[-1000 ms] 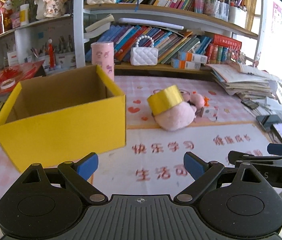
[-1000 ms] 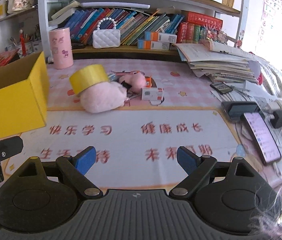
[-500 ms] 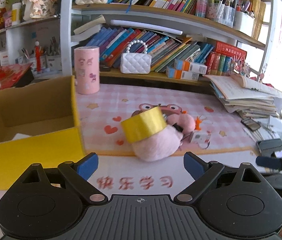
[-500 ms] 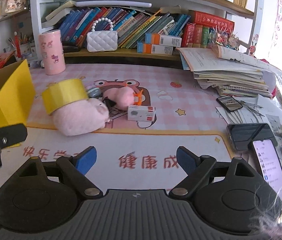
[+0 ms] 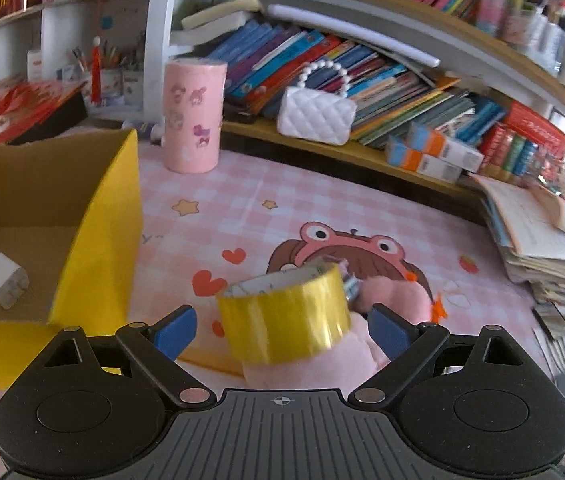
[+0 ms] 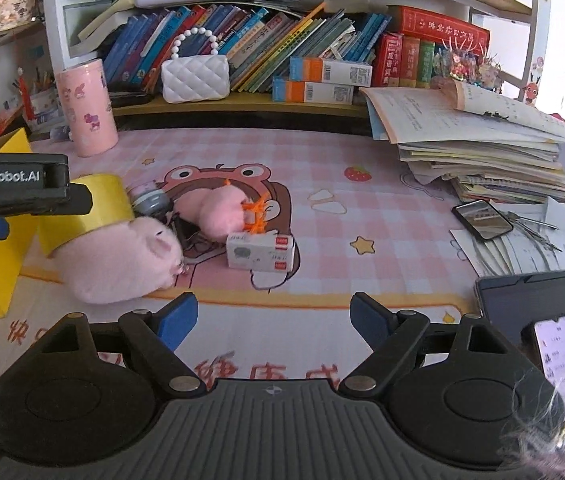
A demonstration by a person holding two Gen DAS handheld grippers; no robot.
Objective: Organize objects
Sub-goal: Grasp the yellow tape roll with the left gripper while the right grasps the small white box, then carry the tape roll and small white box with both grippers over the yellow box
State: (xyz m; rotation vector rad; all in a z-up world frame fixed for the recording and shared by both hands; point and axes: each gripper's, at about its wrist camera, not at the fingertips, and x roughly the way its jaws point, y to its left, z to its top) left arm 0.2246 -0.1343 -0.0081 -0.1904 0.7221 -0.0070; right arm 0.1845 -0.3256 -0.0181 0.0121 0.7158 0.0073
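Left wrist view: the left tongs point(image 5: 282, 330) have swung away from the yellow box point(image 5: 98, 240), which half a second ago filled the space ahead of the left finger and now sits off to that side. The roll of yellow tape point(image 5: 284, 318) has come from well ahead to right between the two blue fingertips point(image 5: 174, 330). The tongs stand released: a gap shows on each side of the roll and neither pad presses it. The tape leans on a pink plush toy point(image 5: 358, 350) just beyond and below it. Inside the box, left of the tongs, a small white block point(image 5: 2, 286) already lies on the bottom. My reading is that the tape is the next thing to go into the box, and that the tongs are lined up for closing on it.

Right wrist view: the right tongs point(image 6: 272, 322) have drawn nearer the clutter on the bench point(image 6: 362, 168) and are empty, with nothing between the fingers; the jaws are closing a little though wide apart. Ahead of them and slightly to the left lies a small white carton point(image 6: 260, 254), with a second pink plush point(image 6: 218, 210) just behind it. The left tongs' black finger reaches in from the far left, over the tape point(image 6: 98, 208), which rests on the larger plush point(image 6: 118, 266). A phone point(image 6: 560, 354) lies to the right of the tongs. The carton looks like this hand's likely target, but nothing is gripped yet.
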